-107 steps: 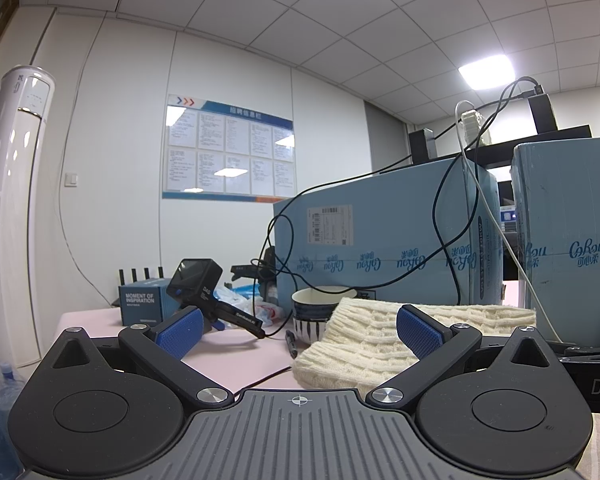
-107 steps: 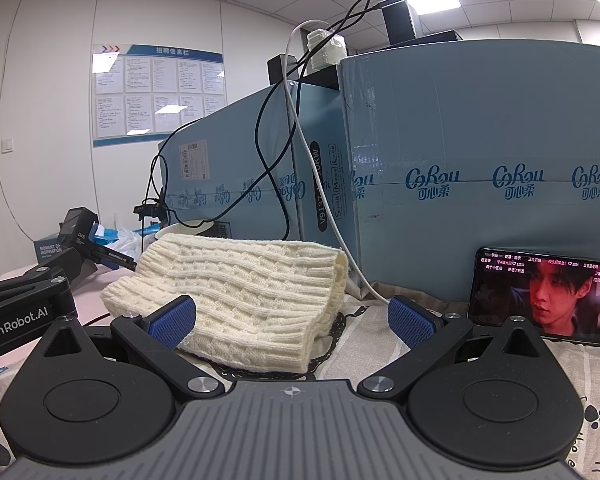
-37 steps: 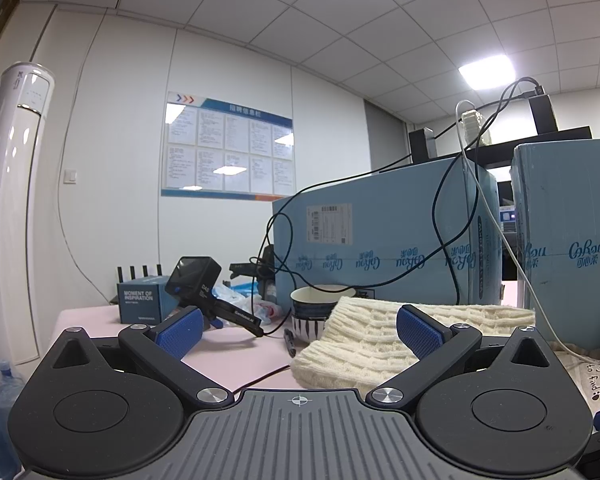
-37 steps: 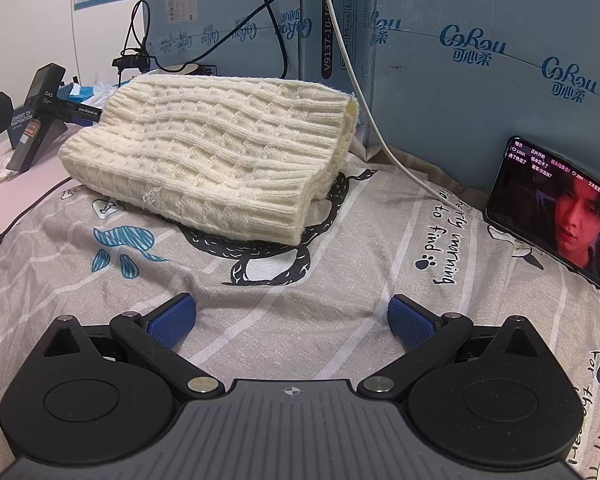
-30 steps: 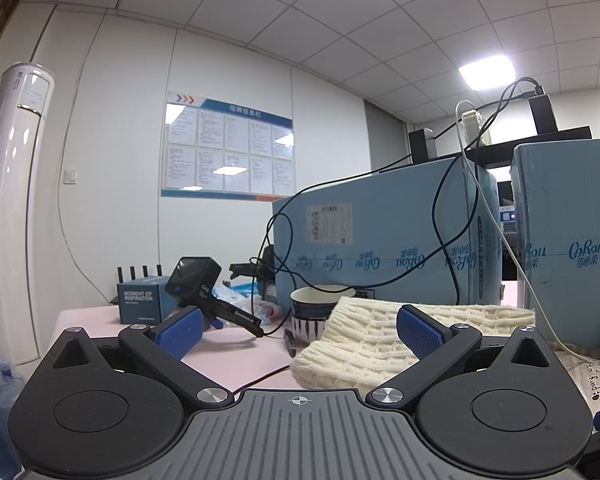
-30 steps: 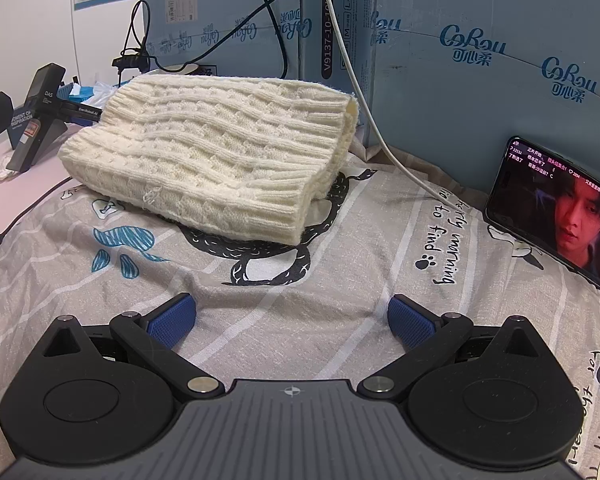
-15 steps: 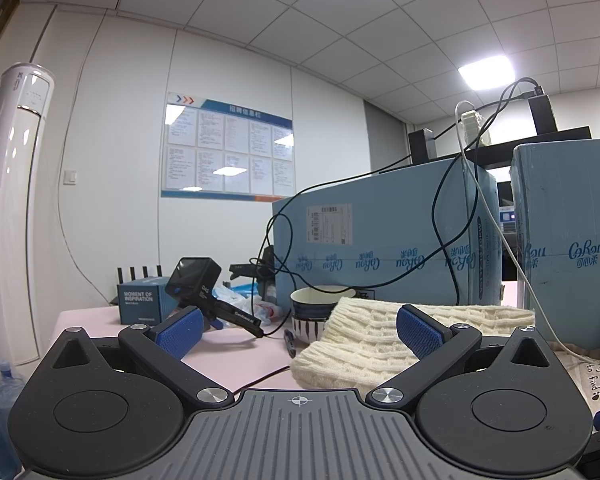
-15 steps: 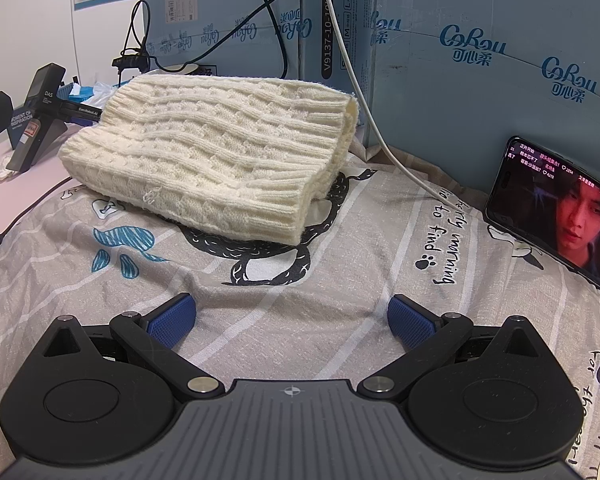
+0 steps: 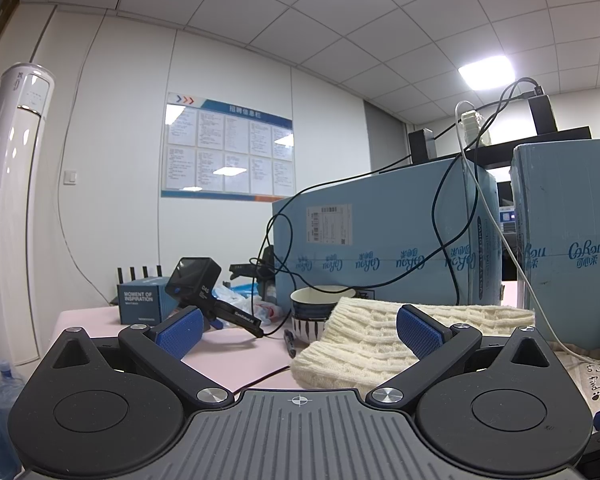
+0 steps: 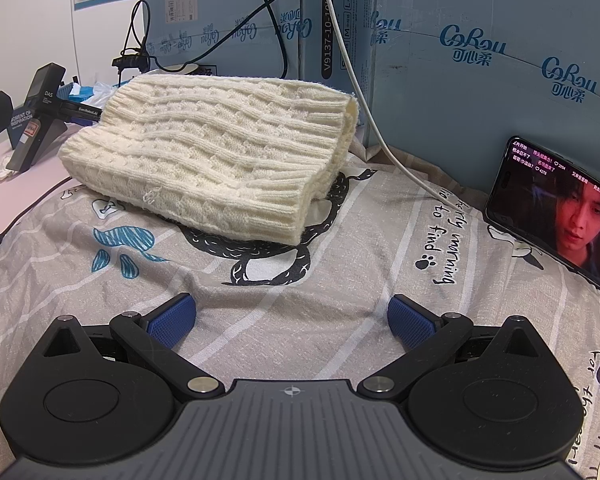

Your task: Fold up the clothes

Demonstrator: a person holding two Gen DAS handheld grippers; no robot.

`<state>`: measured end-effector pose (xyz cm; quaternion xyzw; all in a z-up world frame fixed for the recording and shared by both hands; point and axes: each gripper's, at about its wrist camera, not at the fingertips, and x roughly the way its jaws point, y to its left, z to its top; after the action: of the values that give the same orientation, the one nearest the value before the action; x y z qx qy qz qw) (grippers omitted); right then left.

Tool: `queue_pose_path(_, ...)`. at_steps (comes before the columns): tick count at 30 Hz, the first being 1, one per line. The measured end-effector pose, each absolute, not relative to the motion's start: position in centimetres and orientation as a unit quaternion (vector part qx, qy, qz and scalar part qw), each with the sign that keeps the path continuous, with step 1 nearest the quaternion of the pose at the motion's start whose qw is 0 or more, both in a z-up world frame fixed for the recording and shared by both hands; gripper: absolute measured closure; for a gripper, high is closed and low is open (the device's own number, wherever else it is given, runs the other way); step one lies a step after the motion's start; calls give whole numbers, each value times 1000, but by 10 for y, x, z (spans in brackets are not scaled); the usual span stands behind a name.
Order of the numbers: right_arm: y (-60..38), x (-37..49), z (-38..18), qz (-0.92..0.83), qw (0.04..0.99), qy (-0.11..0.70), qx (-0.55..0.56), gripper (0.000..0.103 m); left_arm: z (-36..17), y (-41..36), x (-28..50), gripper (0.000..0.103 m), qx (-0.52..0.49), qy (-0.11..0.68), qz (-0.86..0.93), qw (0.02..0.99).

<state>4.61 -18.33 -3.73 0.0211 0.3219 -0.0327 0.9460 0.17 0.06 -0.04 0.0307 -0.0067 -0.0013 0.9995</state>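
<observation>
On printed sheet [image 10: 340, 264], ahead of right gripper [image 10: 290, 314] with jaws spread wide and empty: folded cream knit sweater [image 10: 216, 152], against blue boxes [image 10: 440, 52], phone [image 10: 560, 216] propped rightward; left gripper [image 9: 298, 326] likewise agape, holding nothing.

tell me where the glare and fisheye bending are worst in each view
Left wrist view: the ceiling light panel blows out to white, the notice board mirrors ceiling lights, and the white tower unit bows strongly at the frame's edge. Right wrist view: no blown highlights; lighting is soft on the cream knit sweater, the phone screen glows, and the blue boxes curve near the edges.
</observation>
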Motion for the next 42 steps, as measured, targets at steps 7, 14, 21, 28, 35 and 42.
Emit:
queue_pose_path(7, -182, 46, -37, -33, 946, 322, 21, 0, 0, 1, 1, 0, 31, -7, -2, 1000)
queue_pose_path(14, -184, 46, -37, -31, 946, 322, 27, 0, 0, 0, 1, 0, 29, -4, 6, 1000)
queue_pose_path(21, -189, 44, -36, -27, 947, 317, 39, 0, 0, 1, 2, 0, 23, -2, 10, 1000)
queue_pose_path(28, -190, 33, -24, -41, 956, 287, 38, 0, 1, 1, 0, 0, 21, -9, 11, 1000)
queue_pose_path(35, -183, 7, -1, -59, 972, 226, 34, 0, 4, 10, -10, 0, -14, -29, -11, 999)
queue_pose_path(42, -178, -42, 33, -78, 985, 144, 51, 0, 9, 23, -21, 0, -69, -45, -88, 993)
